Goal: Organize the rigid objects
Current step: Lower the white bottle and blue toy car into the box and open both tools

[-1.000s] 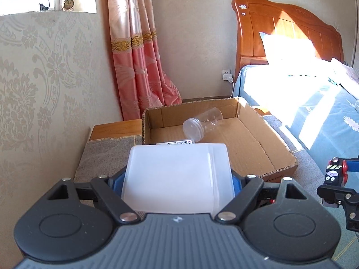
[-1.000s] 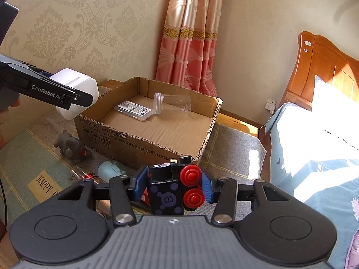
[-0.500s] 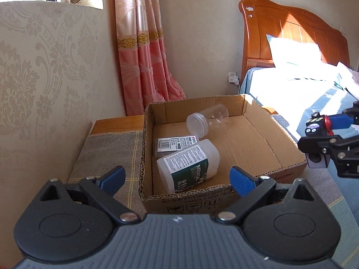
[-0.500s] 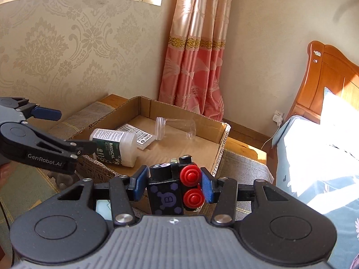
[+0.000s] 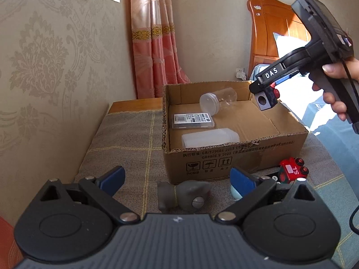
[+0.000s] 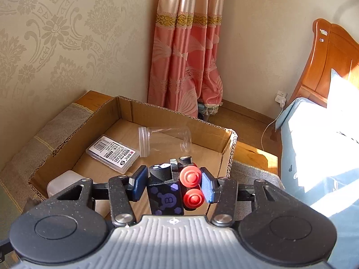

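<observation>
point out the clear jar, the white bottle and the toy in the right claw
clear jar (image 6: pixel 165 140), right wrist view, middle of its clear side wall.
white bottle (image 5: pixel 209 137), left wrist view, its side, lying in the box.
toy (image 6: pixel 167 192), right wrist view, purple-patterned front face between the pads.

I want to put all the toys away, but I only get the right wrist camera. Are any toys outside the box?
Observer: Yes. A grey toy figure lies on the cloth in front of the cardboard box.
Operator: Only that one?
Observer: No, a red toy train car sits on the cloth by the box's front right corner.
Operator: Can my other hand grab them?
Observer: Probably. The left gripper is open and empty, just short of the grey figure.
</observation>
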### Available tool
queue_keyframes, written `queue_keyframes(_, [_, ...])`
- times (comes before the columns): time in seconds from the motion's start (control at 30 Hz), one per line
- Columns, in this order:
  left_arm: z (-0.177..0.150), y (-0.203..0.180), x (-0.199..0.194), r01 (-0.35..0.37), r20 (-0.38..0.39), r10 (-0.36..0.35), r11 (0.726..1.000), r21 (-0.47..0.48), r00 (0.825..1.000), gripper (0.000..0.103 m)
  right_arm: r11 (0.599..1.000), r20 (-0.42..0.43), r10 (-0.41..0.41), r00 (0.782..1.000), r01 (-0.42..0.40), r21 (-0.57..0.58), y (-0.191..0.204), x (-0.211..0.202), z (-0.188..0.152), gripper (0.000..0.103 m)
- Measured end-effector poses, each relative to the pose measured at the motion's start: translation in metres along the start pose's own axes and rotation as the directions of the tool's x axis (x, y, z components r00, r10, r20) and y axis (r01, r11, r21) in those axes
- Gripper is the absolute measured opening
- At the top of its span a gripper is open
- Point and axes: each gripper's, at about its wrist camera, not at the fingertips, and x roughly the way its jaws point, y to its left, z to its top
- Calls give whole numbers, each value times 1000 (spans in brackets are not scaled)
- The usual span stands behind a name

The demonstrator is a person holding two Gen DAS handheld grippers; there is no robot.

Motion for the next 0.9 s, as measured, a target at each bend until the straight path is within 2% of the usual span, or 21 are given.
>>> queue_keyframes(0.03, [-1,2,0,-4,-3,4,1000,-5,1000,100,1000,-3,-15,1000,15,11,-1,5,3,76])
queue_keyframes(0.07, [-2,5,0,-9,-8,9,1000,-11,1000,100,1000,-10,-27,1000,27,15,-1,9,5,95])
queue_keyframes(0.1, [-3,7,0,-13,-11,13,1000,-15,1000,100,999,-3,-40,999,40,17,-1,10,6,101])
queue_keyframes(0.13, [-4,9,0,-15,-11,15,1000,-18,1000,100,999,14,-50,999,49,19,0,7,5,103])
queue_keyframes(0.57, [-7,18,-13,-29,-28,29,1000,-13,999,100,997,28,-42,999,40,71,10,-50,-35,103])
queue_keyframes(0.9, [-18,19,-26,-28,-37,29,999,22,999,100,990,58,-10,998,2,142,29,-92,-102,103])
